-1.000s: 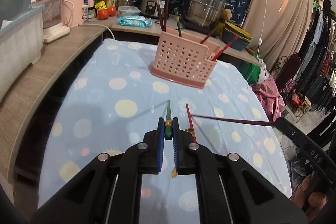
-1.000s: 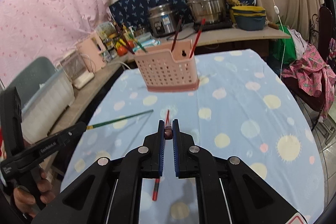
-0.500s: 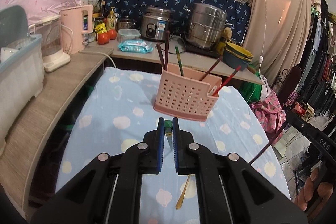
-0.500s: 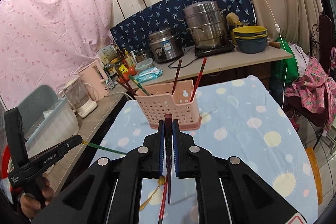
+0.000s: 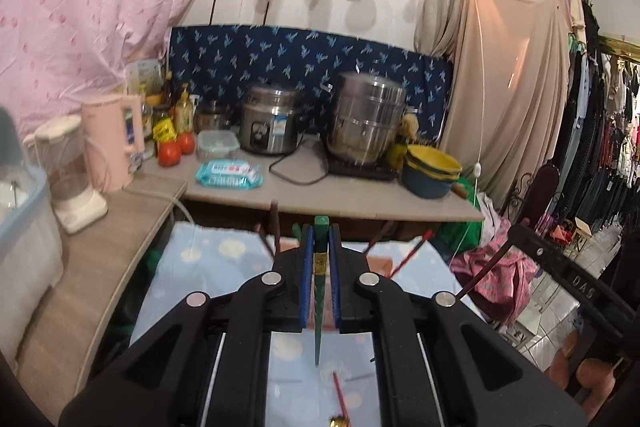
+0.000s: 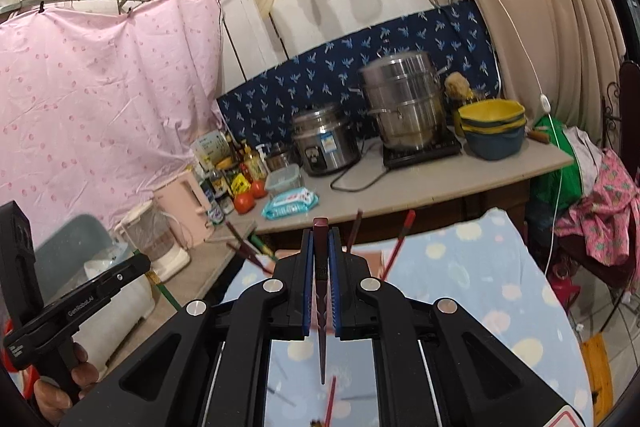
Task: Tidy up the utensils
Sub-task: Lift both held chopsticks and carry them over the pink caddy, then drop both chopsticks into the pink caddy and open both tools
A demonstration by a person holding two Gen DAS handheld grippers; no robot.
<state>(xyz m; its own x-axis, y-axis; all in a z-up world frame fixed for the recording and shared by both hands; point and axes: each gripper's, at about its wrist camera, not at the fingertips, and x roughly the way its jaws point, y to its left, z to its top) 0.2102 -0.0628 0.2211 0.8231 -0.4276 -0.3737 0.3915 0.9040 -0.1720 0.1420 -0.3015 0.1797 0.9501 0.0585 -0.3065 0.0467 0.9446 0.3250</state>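
My left gripper [image 5: 320, 239] is shut on a green chopstick [image 5: 319, 291], held upright with its tip pointing down. My right gripper [image 6: 320, 243] is shut on a dark red chopstick [image 6: 321, 307], also upright. The pink slotted utensil basket [image 5: 376, 261] is mostly hidden behind the gripper bodies; only its rim and several chopsticks sticking out of it show, as in the right wrist view [image 6: 374, 259]. A red chopstick [image 5: 340, 395] and a gold utensil [image 5: 339, 421] lie on the dotted blue tablecloth [image 5: 208, 259] below. The other gripper shows at each view's edge.
A counter [image 5: 360, 199] behind the table holds a rice cooker [image 5: 270, 125], steel steamer pot [image 5: 370, 117], stacked yellow and blue bowls [image 5: 430, 167], wipes pack [image 5: 229, 174], tomatoes, bottles, and a pink kettle [image 5: 114, 143]. A plastic bin [image 5: 20, 227] stands left. Clothes hang right.
Both grippers have risen and tilted up, lifting their chopsticks upright. The basket has dropped out of clear view behind the gripper bodies, and the wall and counter now fill the frames.
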